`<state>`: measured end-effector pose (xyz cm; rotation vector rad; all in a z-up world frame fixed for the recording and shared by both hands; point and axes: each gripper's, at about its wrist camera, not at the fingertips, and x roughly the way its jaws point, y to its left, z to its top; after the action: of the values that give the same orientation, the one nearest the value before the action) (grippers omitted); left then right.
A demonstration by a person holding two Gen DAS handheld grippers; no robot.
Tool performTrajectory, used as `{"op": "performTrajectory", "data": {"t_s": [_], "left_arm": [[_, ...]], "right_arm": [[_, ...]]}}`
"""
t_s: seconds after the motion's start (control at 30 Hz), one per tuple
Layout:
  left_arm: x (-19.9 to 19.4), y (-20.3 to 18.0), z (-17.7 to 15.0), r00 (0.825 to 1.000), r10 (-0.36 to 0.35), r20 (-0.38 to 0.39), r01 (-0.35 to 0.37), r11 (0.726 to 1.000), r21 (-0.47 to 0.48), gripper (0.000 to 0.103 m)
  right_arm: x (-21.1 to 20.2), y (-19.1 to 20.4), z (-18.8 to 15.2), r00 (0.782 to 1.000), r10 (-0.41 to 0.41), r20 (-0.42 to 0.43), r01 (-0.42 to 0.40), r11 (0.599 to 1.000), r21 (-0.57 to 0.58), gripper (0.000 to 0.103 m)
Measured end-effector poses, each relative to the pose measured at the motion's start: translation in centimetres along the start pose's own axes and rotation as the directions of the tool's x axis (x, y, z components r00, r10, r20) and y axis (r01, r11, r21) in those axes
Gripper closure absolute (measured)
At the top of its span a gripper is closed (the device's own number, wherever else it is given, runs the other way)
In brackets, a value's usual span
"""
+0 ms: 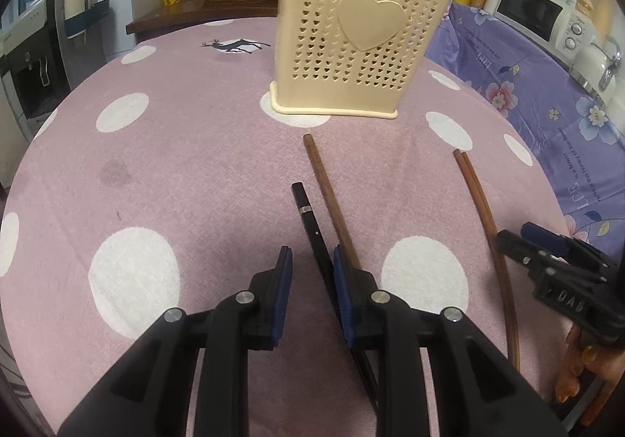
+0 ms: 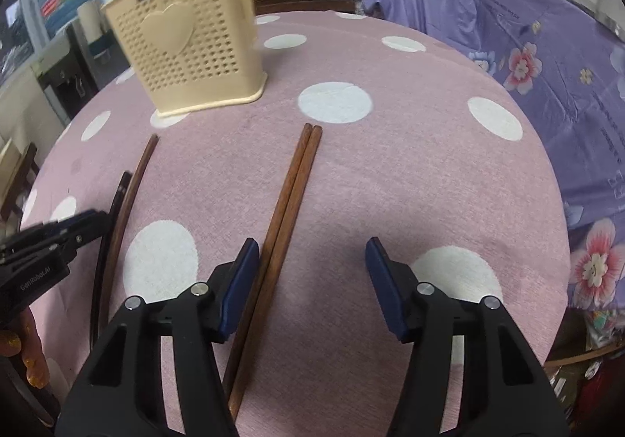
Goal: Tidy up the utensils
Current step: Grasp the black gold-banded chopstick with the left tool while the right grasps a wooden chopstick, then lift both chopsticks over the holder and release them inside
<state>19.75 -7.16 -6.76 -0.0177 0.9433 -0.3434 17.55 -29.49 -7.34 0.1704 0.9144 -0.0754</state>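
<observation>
Left gripper (image 1: 312, 261) spread apart, low over pink polka-dot tablecloth (image 1: 187, 171), black chopstick (image 1: 312, 226) between pads, close to right pad; single brown chopstick (image 1: 328, 187) just outside that pad. Right gripper (image 2: 312, 257) wide apart, grasping nothing, brown chopstick pair (image 2: 289, 202) beside its left pad. Cream perforated utensil holder (image 1: 351, 38) upright beyond, well apart. Advice: center black stick before closing, exclude brown one, grip mid-shaft, lift level, drop tip-down into holder.
</observation>
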Motion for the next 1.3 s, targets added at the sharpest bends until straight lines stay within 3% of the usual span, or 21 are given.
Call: {"op": "performTrajectory", "data": {"t_s": [0.33,0.63,0.97,1.03,1.1,1.3], "left_arm": [[0.3,-0.6,0.3,0.999,0.036,0.011,-0.036,0.999,0.006,0.08],[0.3,0.3,0.5,0.999,0.041,0.003,-0.041,0.999,-0.007,0.08],[1.2,-0.7,1.2,0.997,0.074,0.021,-0.073,0.997,-0.024,0.082],[1.3,-0.8,1.3,0.995,0.092,0.026,-0.091,0.996,-0.021,0.091],[1.4,-0.9,1.3,0.995,0.094,0.033,-0.094,0.996,-0.014,0.091],[1.5,-1.1,1.4,0.995,0.091,0.029,-0.092,0.996,0.013,0.092]], "right_arm": [[0.6,-0.1,0.5,1.0,0.001,-0.014,-0.001,1.0,-0.003,0.047],[1.6,-0.9,2.0,0.999,-0.042,-0.012,0.042,0.999,0.001,0.053],[4.1,0.9,4.9,0.996,-0.093,0.005,0.093,0.996,0.016,0.074],[4.4,1.0,5.3,0.994,-0.106,0.017,0.106,0.994,0.017,0.078],[4.6,1.0,5.6,0.993,-0.118,0.022,0.117,0.993,0.018,0.082],[5.0,0.4,6.2,0.995,-0.097,0.018,0.096,0.995,0.032,0.093]]}}
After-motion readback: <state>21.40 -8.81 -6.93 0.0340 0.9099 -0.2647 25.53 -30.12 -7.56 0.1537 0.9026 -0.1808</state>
